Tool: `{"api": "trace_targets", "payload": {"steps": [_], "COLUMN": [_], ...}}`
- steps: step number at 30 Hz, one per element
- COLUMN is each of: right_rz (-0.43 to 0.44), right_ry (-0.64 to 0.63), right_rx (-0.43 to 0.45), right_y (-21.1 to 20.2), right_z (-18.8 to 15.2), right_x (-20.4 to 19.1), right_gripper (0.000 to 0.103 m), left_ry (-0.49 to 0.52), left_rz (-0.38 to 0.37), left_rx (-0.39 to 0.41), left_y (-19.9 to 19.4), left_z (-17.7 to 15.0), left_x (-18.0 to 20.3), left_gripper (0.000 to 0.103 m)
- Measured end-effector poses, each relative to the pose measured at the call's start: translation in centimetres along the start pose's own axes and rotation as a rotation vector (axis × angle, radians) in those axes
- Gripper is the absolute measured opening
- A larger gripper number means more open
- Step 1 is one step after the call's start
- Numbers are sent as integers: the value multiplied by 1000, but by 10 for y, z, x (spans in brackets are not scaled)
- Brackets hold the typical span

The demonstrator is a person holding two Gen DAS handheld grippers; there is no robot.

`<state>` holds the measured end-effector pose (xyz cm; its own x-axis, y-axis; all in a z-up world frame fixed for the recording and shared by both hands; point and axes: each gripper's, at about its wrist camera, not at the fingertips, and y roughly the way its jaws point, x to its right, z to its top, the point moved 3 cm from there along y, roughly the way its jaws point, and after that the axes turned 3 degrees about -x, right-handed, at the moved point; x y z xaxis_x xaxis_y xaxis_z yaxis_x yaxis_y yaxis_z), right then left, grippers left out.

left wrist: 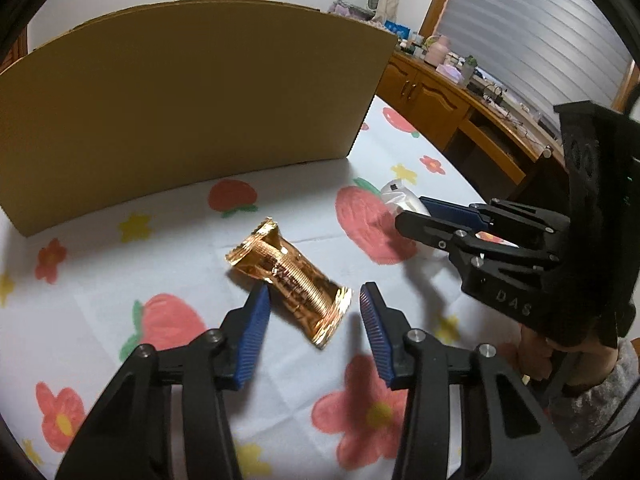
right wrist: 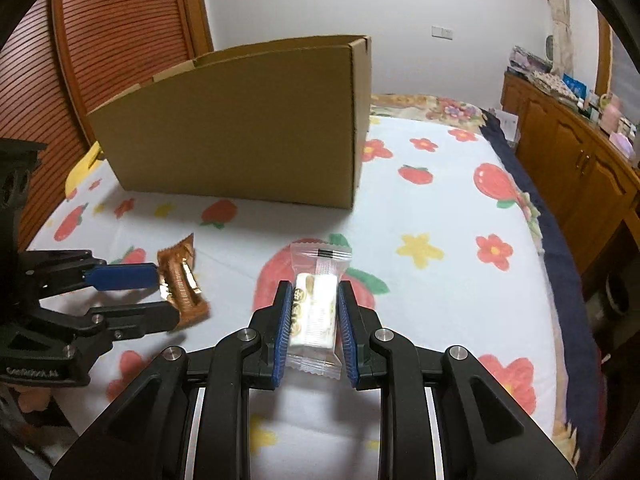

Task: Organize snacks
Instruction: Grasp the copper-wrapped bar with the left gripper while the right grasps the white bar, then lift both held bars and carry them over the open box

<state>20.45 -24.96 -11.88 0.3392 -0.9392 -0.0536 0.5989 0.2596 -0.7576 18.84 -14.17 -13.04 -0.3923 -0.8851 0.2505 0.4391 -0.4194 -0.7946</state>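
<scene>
A gold foil snack packet [left wrist: 290, 278] lies on the flowered tablecloth. My left gripper [left wrist: 314, 298] is open, its blue pads on either side of the packet's near end. In the right wrist view the gold packet [right wrist: 182, 286] sits between the left gripper's fingers [right wrist: 124, 276]. My right gripper [right wrist: 314, 298] is shut on a white snack in a clear wrapper [right wrist: 316, 308], held just above the cloth. It shows in the left wrist view as the right gripper [left wrist: 412, 210] with the white snack [left wrist: 398, 196]. A tall open cardboard box [right wrist: 248, 128] stands behind.
The cardboard box [left wrist: 192, 108] fills the back of the left wrist view. A wooden cabinet [right wrist: 576, 160] with clutter on top runs along the right of the bed. A slatted wooden door [right wrist: 120, 32] stands at the back left.
</scene>
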Motion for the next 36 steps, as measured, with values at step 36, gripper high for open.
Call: {"api": "trace_targets", "payload": {"steps": [36], "right_rz": [30], "right_ry": [-22], "right_rx": [-7], "right_y": [7], "right_z": [-3], "right_x": [3], "right_gripper": [21], "left_ry": [19], "left_rz": [126], "left_rx": [91], "left_y": [-29], "left_z": [12], "left_x": [-26], "left_gripper": [19]}}
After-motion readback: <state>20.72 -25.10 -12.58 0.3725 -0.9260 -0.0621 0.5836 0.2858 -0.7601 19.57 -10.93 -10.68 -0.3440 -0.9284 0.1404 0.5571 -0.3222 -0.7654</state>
